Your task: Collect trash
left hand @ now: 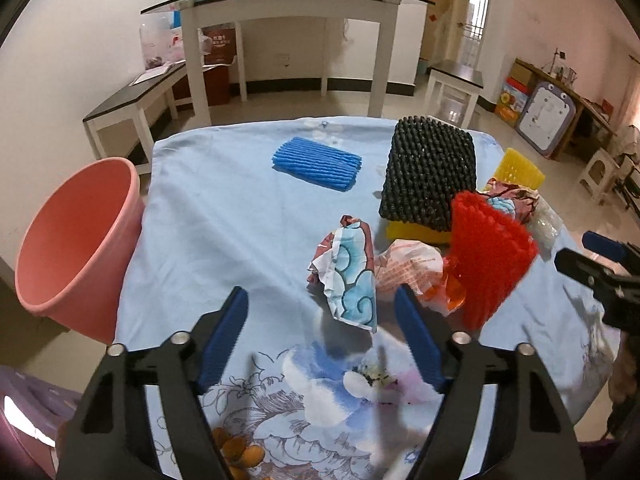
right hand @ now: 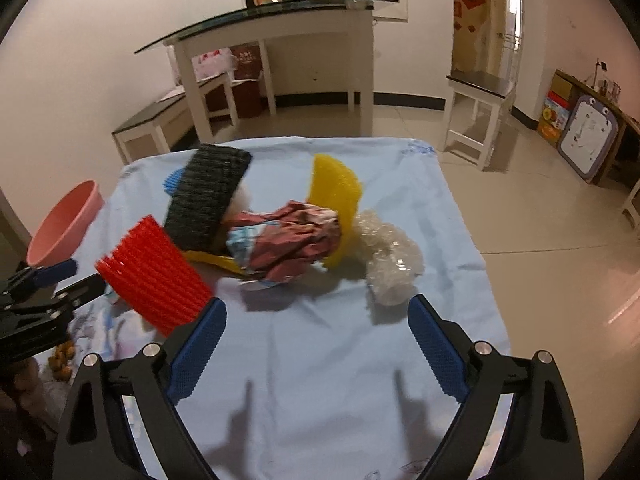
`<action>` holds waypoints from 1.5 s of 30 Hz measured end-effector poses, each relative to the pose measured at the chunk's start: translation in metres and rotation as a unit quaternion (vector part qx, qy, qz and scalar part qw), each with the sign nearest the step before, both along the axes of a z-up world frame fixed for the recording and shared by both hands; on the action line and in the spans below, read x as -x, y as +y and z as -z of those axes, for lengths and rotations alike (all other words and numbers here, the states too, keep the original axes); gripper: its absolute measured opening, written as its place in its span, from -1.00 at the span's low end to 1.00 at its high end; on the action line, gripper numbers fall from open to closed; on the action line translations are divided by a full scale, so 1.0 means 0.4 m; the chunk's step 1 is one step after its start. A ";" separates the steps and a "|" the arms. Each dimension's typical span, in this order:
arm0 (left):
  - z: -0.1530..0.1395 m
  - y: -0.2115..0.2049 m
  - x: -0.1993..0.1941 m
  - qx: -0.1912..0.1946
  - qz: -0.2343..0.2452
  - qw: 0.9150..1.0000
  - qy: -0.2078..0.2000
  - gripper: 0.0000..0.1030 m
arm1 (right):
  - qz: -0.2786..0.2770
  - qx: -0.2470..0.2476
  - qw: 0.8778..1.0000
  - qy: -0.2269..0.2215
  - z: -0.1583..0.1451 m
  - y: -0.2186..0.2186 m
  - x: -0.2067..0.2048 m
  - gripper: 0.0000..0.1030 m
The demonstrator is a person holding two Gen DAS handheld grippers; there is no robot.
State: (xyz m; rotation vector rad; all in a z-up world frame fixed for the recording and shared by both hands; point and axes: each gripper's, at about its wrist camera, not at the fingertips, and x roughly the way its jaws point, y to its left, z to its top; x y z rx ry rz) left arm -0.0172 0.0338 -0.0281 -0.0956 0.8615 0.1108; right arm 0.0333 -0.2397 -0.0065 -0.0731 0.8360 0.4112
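Right now my left gripper point(left hand: 320, 312), fingers spread and empty, sits nearest the crumpled cloud-print wrapper point(left hand: 352, 280), lying lengthwise just ahead, well right of the pink bin point(left hand: 76, 240).

We log two wrist fisheyes angled down over the table point(left hand: 192, 208), near, sharing the red foam net point(left hand: 490, 264) pile.

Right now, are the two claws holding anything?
Left claw: open, holding nothing, above the light blue tablecloth.
Right claw: open, holding nothing.
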 end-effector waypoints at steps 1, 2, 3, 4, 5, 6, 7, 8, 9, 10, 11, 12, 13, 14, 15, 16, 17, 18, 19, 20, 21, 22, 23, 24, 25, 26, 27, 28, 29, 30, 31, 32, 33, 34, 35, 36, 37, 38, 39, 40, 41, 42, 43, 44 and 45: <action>0.001 -0.003 -0.005 0.003 -0.003 1.000 0.000 0.41 | -0.004 0.000 1.000 -0.004 -0.002 0.007 0.012 0.75; 0.000 0.000 -0.006 0.004 -0.006 1.000 -0.001 0.39 | -0.008 0.000 1.000 -0.009 -0.005 0.011 0.021 0.74; -0.001 0.000 -0.006 0.002 -0.011 1.000 -0.002 0.37 | -0.010 0.000 1.000 -0.013 -0.009 0.016 0.027 0.74; -0.004 0.002 -0.006 0.002 -0.013 1.000 -0.002 0.35 | -0.011 0.000 1.000 -0.017 -0.012 0.019 0.032 0.73; -0.004 0.005 -0.004 0.001 -0.015 1.000 -0.002 0.32 | -0.011 -0.001 1.000 -0.019 -0.015 0.023 0.035 0.73; -0.005 0.006 -0.004 0.001 -0.018 1.000 -0.002 0.30 | -0.011 -0.004 1.000 -0.019 -0.016 0.023 0.032 0.73; -0.006 0.007 -0.003 0.001 -0.021 1.000 -0.002 0.29 | -0.010 -0.008 1.000 -0.018 -0.017 0.022 0.030 0.73; -0.005 0.012 -0.005 0.002 -0.021 1.000 -0.003 0.23 | -0.009 -0.011 1.000 -0.018 -0.016 0.024 0.030 0.72; -0.006 0.012 -0.002 0.001 -0.023 1.000 -0.005 0.19 | -0.008 -0.015 1.000 -0.017 -0.015 0.025 0.031 0.71; -0.008 0.012 0.001 0.000 -0.024 1.000 -0.006 0.19 | -0.009 -0.018 1.000 -0.015 -0.015 0.027 0.033 0.71; -0.008 0.013 0.002 0.000 -0.025 1.000 -0.006 0.19 | -0.010 -0.021 1.000 -0.014 -0.013 0.031 0.034 0.71; -0.008 0.013 0.003 0.000 -0.027 1.000 -0.005 0.19 | -0.012 -0.022 1.000 -0.013 -0.012 0.034 0.035 0.71; -0.006 0.014 0.003 -0.001 -0.029 1.000 -0.002 0.19 | -0.014 -0.023 1.000 -0.012 -0.013 0.037 0.038 0.70; -0.004 0.018 0.002 0.000 -0.029 1.000 0.001 0.19 | -0.016 -0.023 1.000 -0.013 -0.012 0.041 0.040 0.70; -0.002 0.019 0.002 0.002 -0.029 1.000 0.003 0.19 | -0.017 -0.023 0.999 -0.015 -0.012 0.045 0.042 0.70; -0.001 0.021 0.003 0.002 -0.030 1.000 0.003 0.19 | -0.019 -0.022 0.999 -0.017 -0.013 0.049 0.045 0.70; 0.000 0.023 0.003 0.003 -0.030 1.000 0.003 0.19 | -0.020 -0.021 0.999 -0.019 -0.014 0.053 0.047 0.70; -0.001 0.024 0.004 0.004 -0.030 1.000 0.002 0.19 | -0.022 -0.021 0.999 -0.020 -0.014 0.057 0.049 0.70; -0.002 0.026 0.005 0.004 -0.030 1.000 0.001 0.19 | -0.022 -0.021 0.999 -0.021 -0.016 0.060 0.050 0.70; -0.002 0.026 0.006 0.004 -0.030 1.000 0.000 0.19 | -0.023 -0.021 0.999 -0.022 -0.017 0.063 0.051 0.70; -0.002 0.026 0.007 0.004 -0.030 1.000 -0.001 0.19 | -0.024 -0.021 0.999 -0.022 -0.017 0.065 0.052 0.70; -0.002 0.027 0.007 0.005 -0.030 1.000 -0.002 0.19 | -0.024 -0.021 0.999 -0.023 -0.018 0.065 0.053 0.70; -0.002 0.027 0.008 0.005 -0.031 1.000 -0.002 0.19 | -0.024 -0.020 0.999 -0.023 -0.018 0.067 0.054 0.70; -0.002 0.028 0.008 0.005 -0.031 1.000 -0.003 0.19 | -0.024 -0.020 0.999 -0.022 -0.017 0.067 0.054 0.70; -0.002 0.028 0.008 0.003 -0.033 0.999 -0.005 0.19 | -0.024 -0.021 0.999 -0.021 -0.017 0.067 0.053 0.70; -0.002 0.029 0.008 0.004 -0.034 0.999 -0.005 0.19 | -0.024 -0.021 0.999 -0.020 -0.017 0.069 0.054 0.70; -0.001 0.030 0.007 0.004 -0.035 0.999 -0.004 0.19 | -0.024 -0.021 0.999 -0.019 -0.016 0.069 0.055 0.70; 0.000 0.031 0.006 0.004 -0.037 0.999 -0.003 0.19 | -0.025 -0.021 0.999 -0.019 -0.016 0.072 0.056 0.70; 0.000 0.033 0.005 0.003 -0.038 0.999 -0.002 0.19 | -0.026 -0.021 0.999 -0.019 -0.017 0.074 0.057 0.70; 0.001 0.033 0.005 0.004 -0.038 0.999 -0.001 0.19 | -0.027 -0.020 0.999 -0.021 -0.016 0.077 0.057 0.70; 0.001 0.033 0.004 0.003 -0.038 0.999 -0.001 0.19 | -0.028 -0.020 0.999 -0.022 -0.017 0.078 0.059 0.70; 0.001 0.033 0.004 0.002 -0.038 0.999 -0.001 0.19 | -0.029 -0.020 0.999 -0.023 -0.016 0.079 0.061 0.70; 0.001 0.033 0.004 0.001 -0.038 0.999 -0.002 0.19 | -0.030 -0.020 0.999 -0.024 -0.017 0.079 0.063 0.70; 0.001 0.033 0.004 0.000 -0.039 0.999 -0.001 0.19 | -0.031 -0.019 0.999 -0.024 -0.017 0.080 0.064 0.70; 0.001 0.034 0.005 0.001 -0.039 0.999 -0.001 0.19 | -0.031 -0.019 0.999 -0.024 -0.017 0.081 0.065 0.70; 0.001 0.034 0.005 0.001 -0.040 0.999 -0.002 0.19 | -0.032 -0.019 0.999 -0.024 -0.017 0.081 0.064 0.70; 0.001 0.035 0.006 0.001 -0.041 0.999 -0.002 0.19 | -0.032 -0.019 0.999 -0.024 -0.017 0.082 0.064 0.70; 0.001 0.035 0.007 0.001 -0.041 0.999 -0.002 0.19 | -0.032 -0.018 0.999 -0.024 -0.016 0.082 0.064 0.70; 0.001 0.035 0.008 0.001 -0.042 0.999 -0.002 0.19 | -0.032 -0.018 0.999 -0.023 -0.016 0.082 0.064 0.70; 0.001 0.036 0.008 0.001 -0.043 0.999 -0.002 0.19 | -0.032 -0.018 0.999 -0.023 -0.016 0.082 0.064 0.70; 0.001 0.037 0.009 0.000 -0.044 0.999 -0.002 0.19 | -0.031 -0.018 0.999 -0.022 -0.015 0.082 0.064 0.70; 0.001 0.038 0.009 0.001 -0.046 0.999 0.000 0.19 | -0.031 -0.018 0.999 -0.022 -0.015 0.083 0.064 0.70; 0.001 0.038 0.010 0.002 -0.049 0.999 0.001 0.19 | -0.031 -0.018 0.999 -0.022 -0.015 0.084 0.065 0.70; 0.001 0.040 0.010 0.003 -0.054 0.999 0.005 0.19 | -0.031 -0.018 0.999 -0.021 -0.013 0.086 0.064 0.70; 0.002 0.043 0.009 0.003 -0.061 0.998 0.009 0.19 | -0.031 -0.018 0.999 -0.021 -0.013 0.085 0.065 0.70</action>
